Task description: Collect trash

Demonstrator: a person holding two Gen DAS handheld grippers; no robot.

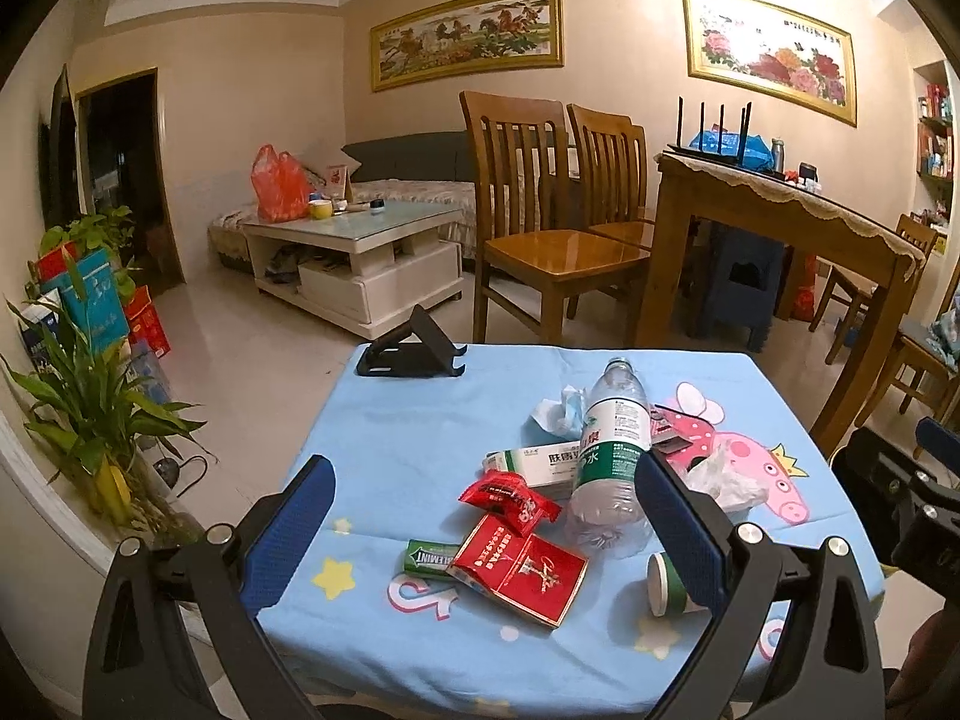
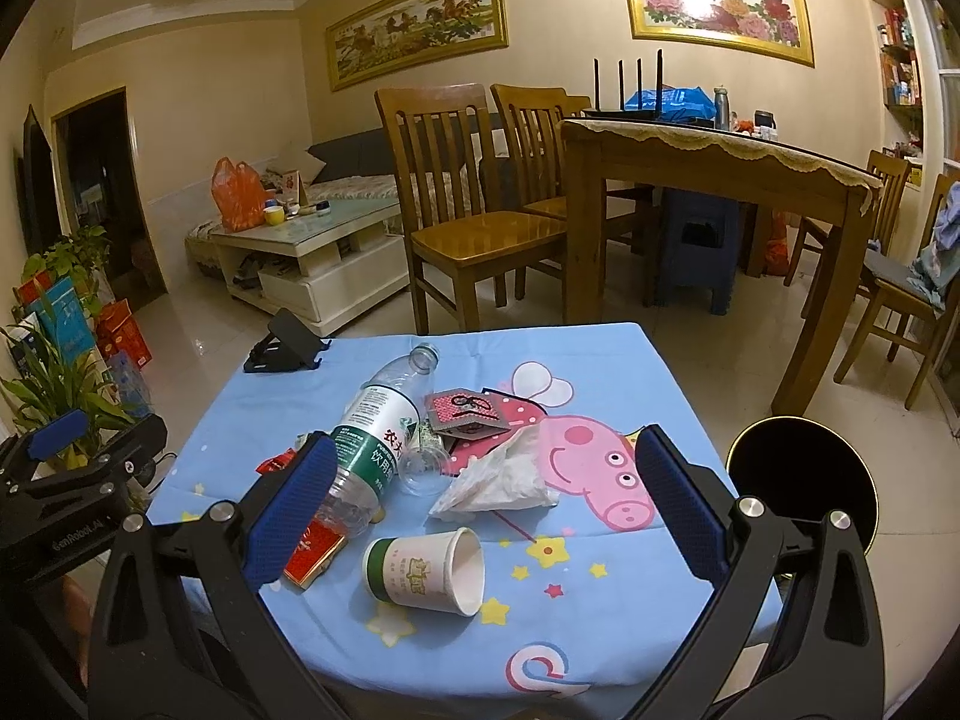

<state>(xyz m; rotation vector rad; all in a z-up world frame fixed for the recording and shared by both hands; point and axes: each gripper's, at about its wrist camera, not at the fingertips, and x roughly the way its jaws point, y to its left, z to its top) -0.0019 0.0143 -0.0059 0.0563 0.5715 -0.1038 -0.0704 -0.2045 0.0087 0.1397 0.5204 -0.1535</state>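
Trash lies scattered on a small table with a blue cartoon cloth (image 1: 396,420) (image 2: 600,360). It includes a crushed plastic water bottle (image 1: 609,456) (image 2: 375,438), a tipped paper cup (image 1: 663,585) (image 2: 426,564), a red cigarette pack (image 1: 519,570) (image 2: 315,555), a red wrapper (image 1: 507,495), a green gum pack (image 1: 429,558), a white medicine box (image 1: 528,465), crumpled tissue (image 1: 561,411) (image 2: 504,477) and a pink patterned packet (image 2: 465,411). My left gripper (image 1: 480,534) hangs open above the red pack. My right gripper (image 2: 486,522) is open over the cup and tissue.
A black phone stand (image 1: 414,351) (image 2: 285,348) sits at the table's far left corner. A black round bin (image 2: 801,480) stands to the right of the table. Wooden chairs (image 1: 540,222), a dining table (image 1: 780,210), a white coffee table (image 1: 360,252) and potted plants (image 1: 90,396) surround it.
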